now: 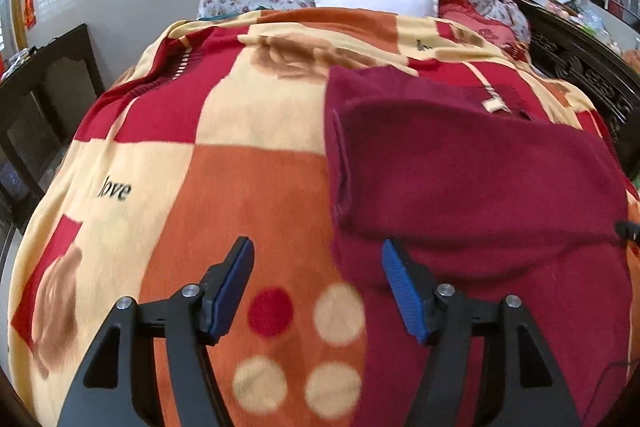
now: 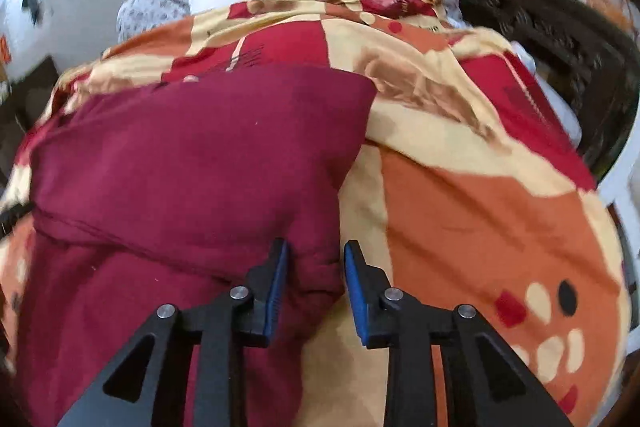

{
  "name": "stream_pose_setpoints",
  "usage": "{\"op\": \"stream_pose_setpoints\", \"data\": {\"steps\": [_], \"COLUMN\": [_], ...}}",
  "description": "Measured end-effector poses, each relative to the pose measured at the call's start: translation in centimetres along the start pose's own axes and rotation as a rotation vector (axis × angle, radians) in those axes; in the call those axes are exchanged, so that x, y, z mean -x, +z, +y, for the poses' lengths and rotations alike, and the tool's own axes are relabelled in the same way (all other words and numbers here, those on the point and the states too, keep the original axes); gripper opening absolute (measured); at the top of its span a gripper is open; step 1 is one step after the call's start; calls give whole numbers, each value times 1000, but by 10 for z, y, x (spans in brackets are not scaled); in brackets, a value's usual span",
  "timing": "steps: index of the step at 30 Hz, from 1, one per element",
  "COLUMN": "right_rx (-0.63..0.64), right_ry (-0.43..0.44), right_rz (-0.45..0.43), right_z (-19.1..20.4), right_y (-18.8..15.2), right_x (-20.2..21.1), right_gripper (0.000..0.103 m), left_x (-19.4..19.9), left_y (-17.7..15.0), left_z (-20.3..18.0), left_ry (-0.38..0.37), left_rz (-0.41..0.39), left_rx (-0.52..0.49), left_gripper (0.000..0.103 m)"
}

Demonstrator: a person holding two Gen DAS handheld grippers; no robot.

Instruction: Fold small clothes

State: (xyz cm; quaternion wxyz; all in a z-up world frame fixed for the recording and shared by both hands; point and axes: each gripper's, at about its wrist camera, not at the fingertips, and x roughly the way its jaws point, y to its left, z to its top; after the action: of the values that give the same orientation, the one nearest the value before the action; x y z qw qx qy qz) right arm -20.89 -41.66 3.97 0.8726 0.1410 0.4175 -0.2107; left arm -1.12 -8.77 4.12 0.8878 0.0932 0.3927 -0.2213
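The maroon garment (image 1: 472, 179) lies partly folded on the patterned blanket (image 1: 256, 187). The left gripper (image 1: 318, 255) hovers spread wide at its near left edge; the right gripper (image 2: 316, 259) (jaws narrowly parted) straddles the near right corner. Both should pinch the hem evenly before lifting.

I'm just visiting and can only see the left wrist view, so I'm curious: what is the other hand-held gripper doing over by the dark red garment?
Observer: The right hand-held gripper is open, with one finger on either side of the maroon garment's near right edge.
Operator: Is it pinching the cloth?
Observer: Not yet. A bulge of cloth sits between the blue pads, but the jaws stand apart.
Operator: Anything else on that side?
Observer: The patterned blanket is rumpled into a ridge just beyond the garment's far right corner.
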Motion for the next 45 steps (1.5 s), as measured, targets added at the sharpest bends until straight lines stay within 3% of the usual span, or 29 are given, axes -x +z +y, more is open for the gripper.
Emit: {"op": "stream_pose_setpoints", "data": {"steps": [3,5,7,9,12,18,20,21,22,23,25,30,33,39,41,43,45], "right_rx": [-7,-25,-38,-4,34,-64,-59,-38,2,34,37,63,33,-110,-128,-138,-137], "right_ry": [57,121,199,270,283,347,333,313,281,261,266,179,197,347,388,394,409], "right_rz": [-18,-14,16,71,121,183,173,155,130,125,112,104,82,64,78,88,105], "right_z": [4,3,4,7,9,1,4,7,12,16,15,10,7,-11,-13,-12,-10], "right_y": [-4,-13,-26,-47,-88,-163,-169,-170,-171,-169,-167,-172,-177,-186,-194,-204,-214], "right_x": [30,54,71,88,108,106,104,103,104,105,112,110,115,140,145,148,149], "right_gripper": [34,37,51,57,57,57,57,51,22,8,8,8,8,12,22,49,52], "left_x": [20,37,50,62,76,84,84,84,85,87,90,90,95,107,109,111,115], "left_y": [-15,-30,-43,-60,-86,-126,-131,-134,-136,-138,-143,-151,-151,-154,-159,-163,-167], "left_z": [3,11,18,22,25,32,33,33,33,33,33,32,28,34,40,42,45], "left_ry": [-36,-83,-117,-153,-170,-176,-185,-182,-181,-184,-192,-200,-208,-283,-285,-273,-265], "left_rz": [3,-1,20,55,93,169,182,184,182,178,176,178,193,221,236,242,248], "left_rx": [5,35,49,42,11,11,21,26,32,36,41,37,20,65,90,83,72], "left_gripper": [78,79,80,80,80,80,80,80,80,80,80,80,80,83,83,83,83]}}
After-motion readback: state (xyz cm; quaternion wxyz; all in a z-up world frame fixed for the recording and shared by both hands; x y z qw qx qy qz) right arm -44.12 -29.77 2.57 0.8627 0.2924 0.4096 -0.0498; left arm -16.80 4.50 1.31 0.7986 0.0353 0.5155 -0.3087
